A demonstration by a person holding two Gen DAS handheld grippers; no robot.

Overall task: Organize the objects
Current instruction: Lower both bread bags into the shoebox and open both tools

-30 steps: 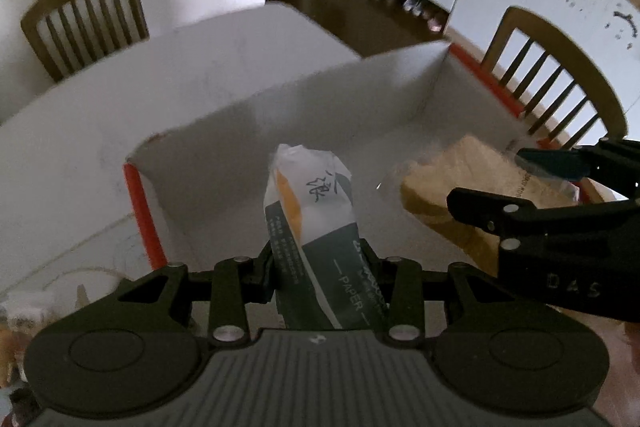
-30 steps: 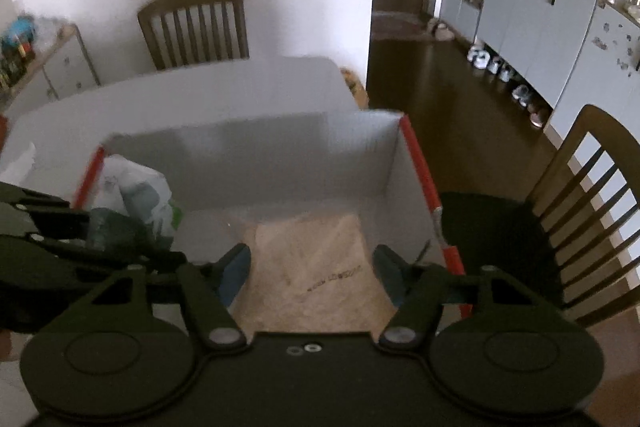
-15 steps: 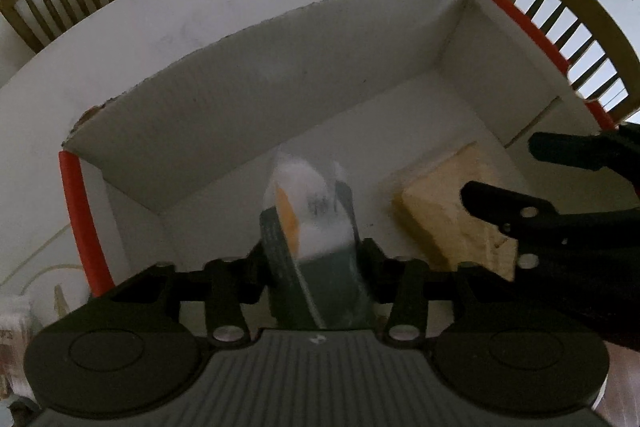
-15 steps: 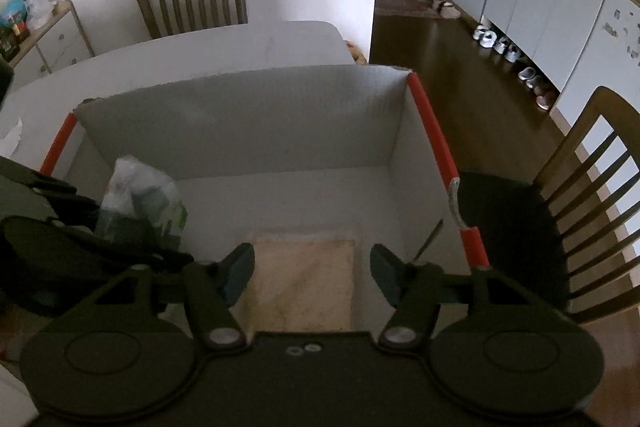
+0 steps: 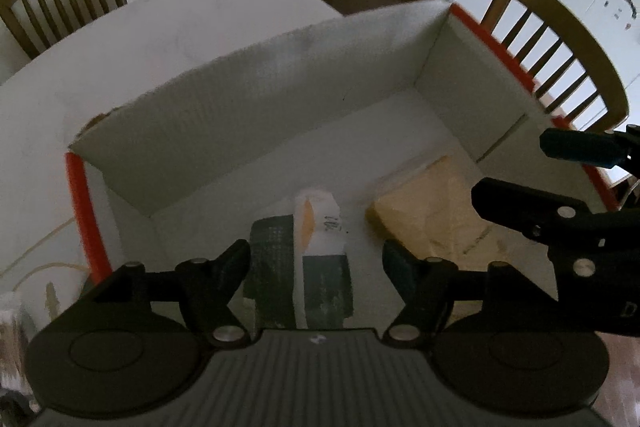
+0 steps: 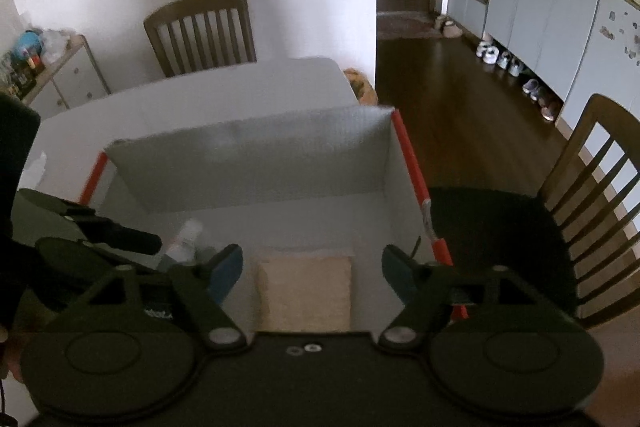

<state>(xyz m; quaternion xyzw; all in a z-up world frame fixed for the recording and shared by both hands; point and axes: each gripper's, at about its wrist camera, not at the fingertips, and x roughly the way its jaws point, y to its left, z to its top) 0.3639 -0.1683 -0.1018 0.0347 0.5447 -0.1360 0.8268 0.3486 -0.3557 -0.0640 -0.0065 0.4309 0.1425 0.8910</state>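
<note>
A white cardboard box with red-taped edges stands on the white table. On its floor lie a green-and-white wrapped snack packet and a bagged slice of bread. My left gripper is open above the packet, its fingers apart on either side and not touching it. My right gripper is open above the bread, which lies free in the box. The packet shows partly behind the left gripper in the right wrist view.
Wooden chairs stand at the table's far side and right side. A dark seat cushion lies beside the box. Cabinets and shoes line the far wall. Small items lie on the table at left.
My left gripper has opened and let go of the snack packet, which now lies on the box floor. Both grippers have risen and drawn back from the box.
</note>
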